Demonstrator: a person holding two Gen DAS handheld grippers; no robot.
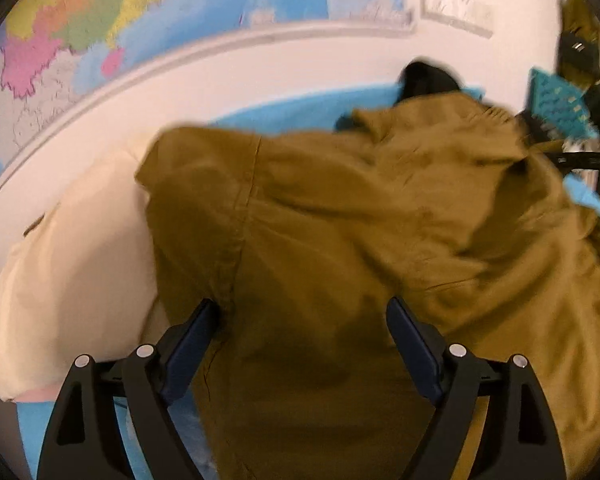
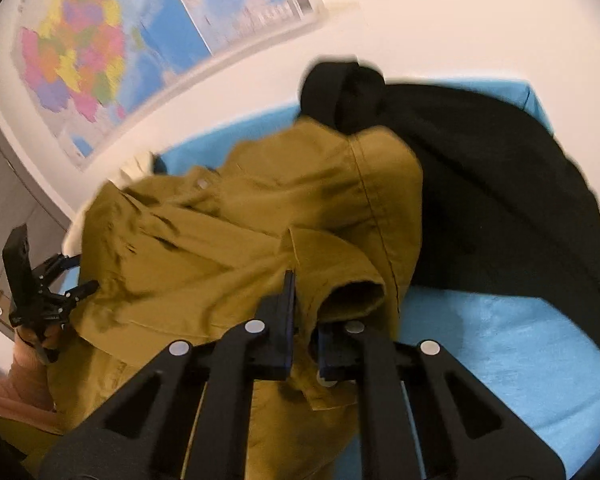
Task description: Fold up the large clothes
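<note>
Two tools working: right tool is pinching the mustard shirt's sleeve on the blue surface; left tool is hovering wide over the shirt's body, nearer its side seam.

No legible text; wall map lettering blurred.

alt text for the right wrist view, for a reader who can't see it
The right gripper pinches a fold of a mustard-brown shirt heaped on a blue cloth-covered surface. A black garment lies behind it, and a colourful map hangs on the white wall.
</note>
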